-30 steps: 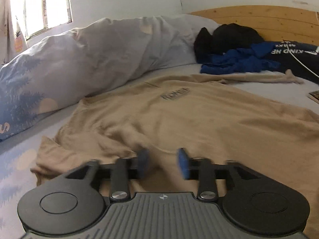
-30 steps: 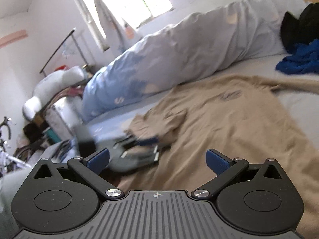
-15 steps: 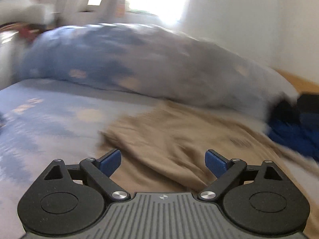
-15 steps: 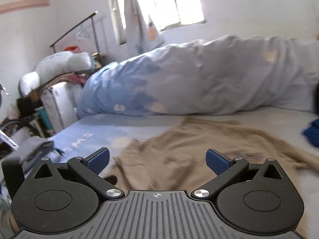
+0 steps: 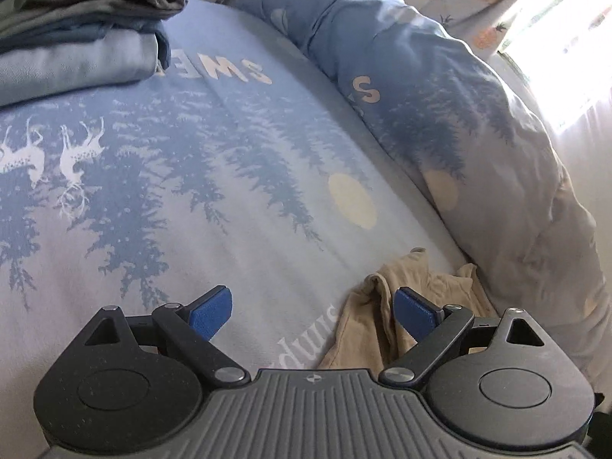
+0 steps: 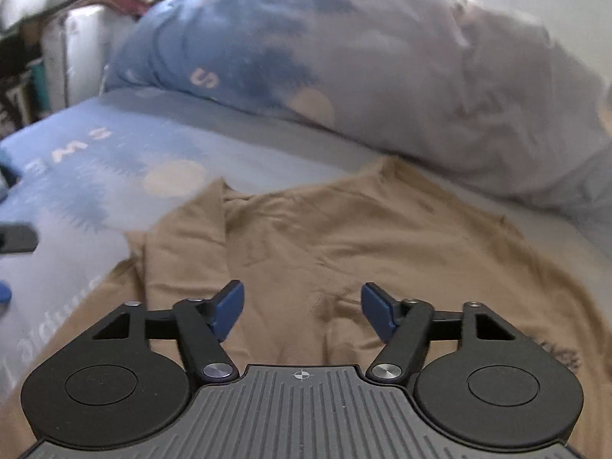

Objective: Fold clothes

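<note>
A tan T-shirt (image 6: 344, 237) lies spread and wrinkled on the blue printed bed sheet (image 6: 76, 176). My right gripper (image 6: 302, 308) is open and empty, low over the shirt's near part. In the left wrist view only a crumpled edge of the shirt (image 5: 417, 287) shows at the lower right. My left gripper (image 5: 311, 308) is open and empty, with its right fingertip (image 5: 415, 308) against that edge and its left fingertip over the bare sheet (image 5: 191, 191).
A bulky blue and grey duvet (image 5: 478, 134) lies along the far side of the bed and shows in the right wrist view (image 6: 382, 76). A stack of folded clothes (image 5: 72, 34) sits at the upper left. Cluttered furniture (image 6: 46, 49) stands beyond the bed.
My left gripper opened and swung left, off the shirt's middle toward its edge and the bare sheet. My right gripper turned and dropped lower over the shirt, jaws a little narrower.
</note>
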The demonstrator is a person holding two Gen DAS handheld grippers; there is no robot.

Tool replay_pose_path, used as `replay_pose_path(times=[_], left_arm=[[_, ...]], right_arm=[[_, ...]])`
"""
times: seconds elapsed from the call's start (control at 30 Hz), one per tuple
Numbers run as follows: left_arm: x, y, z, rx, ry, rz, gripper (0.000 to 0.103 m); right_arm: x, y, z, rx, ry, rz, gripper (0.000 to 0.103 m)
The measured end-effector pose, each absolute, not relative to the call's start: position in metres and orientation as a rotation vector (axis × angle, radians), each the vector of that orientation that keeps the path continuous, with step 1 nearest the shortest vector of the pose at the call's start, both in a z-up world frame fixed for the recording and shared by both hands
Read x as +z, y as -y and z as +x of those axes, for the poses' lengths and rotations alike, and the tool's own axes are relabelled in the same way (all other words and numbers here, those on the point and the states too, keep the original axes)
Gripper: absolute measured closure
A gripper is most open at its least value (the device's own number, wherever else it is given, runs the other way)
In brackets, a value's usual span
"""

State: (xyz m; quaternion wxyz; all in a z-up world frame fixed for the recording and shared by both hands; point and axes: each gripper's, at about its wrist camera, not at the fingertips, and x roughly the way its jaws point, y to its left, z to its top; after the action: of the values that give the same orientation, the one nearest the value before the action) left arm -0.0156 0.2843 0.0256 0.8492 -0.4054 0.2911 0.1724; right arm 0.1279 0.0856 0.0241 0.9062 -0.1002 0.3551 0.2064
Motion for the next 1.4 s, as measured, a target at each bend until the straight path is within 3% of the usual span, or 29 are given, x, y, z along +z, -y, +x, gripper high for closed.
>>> replay_pose_path(times=[0.3, 0.37, 0.43, 0.7, 0.8, 0.93, 1.1, 1.3, 1.4], left_arm=[[0.018, -0.276, -0.014, 0.366, -0.658, -0.810, 0.009], [0.017, -0.280, -0.015, 0.373, -0.650, -0.835, 0.009], [0.016, -0.284, -0.015, 0.387, -0.640, -0.856, 0.009], [0.016, -0.286, -0.015, 0.405, -0.640, -0.891, 0.008], [0.016, -0.285, -0.013, 0.406, -0.643, -0.893, 0.008], [0.016, -0.285, -0.014, 0.401, -0.648, -0.905, 0.008], [0.015, -0.291, -0.018, 0.403, -0.642, -0.962, 0.008], [0.014, -0.294, -0.018, 0.423, -0.634, -0.964, 0.008], [0.014, -0.294, -0.018, 0.419, -0.632, -0.976, 0.008]], right_arm=[[0.015, -0.125, 0.124, 0.617, -0.788, -0.176, 0.036], [0.015, -0.128, 0.113, 0.655, -0.798, -0.211, 0.095], [0.014, -0.130, 0.103, 0.693, -0.808, -0.246, 0.096], [0.024, -0.133, 0.082, 0.802, -0.838, -0.412, 0.096], [0.031, -0.128, 0.081, 0.783, -0.876, -0.423, 0.088], [0.045, -0.120, 0.099, 0.714, -0.843, -0.306, 0.047], [0.061, -0.119, 0.130, 0.617, -0.776, -0.146, 0.047], [0.034, -0.163, 0.179, 0.553, -0.737, -0.225, 0.048], [0.019, -0.176, 0.198, 0.492, -0.733, -0.278, 0.060]])
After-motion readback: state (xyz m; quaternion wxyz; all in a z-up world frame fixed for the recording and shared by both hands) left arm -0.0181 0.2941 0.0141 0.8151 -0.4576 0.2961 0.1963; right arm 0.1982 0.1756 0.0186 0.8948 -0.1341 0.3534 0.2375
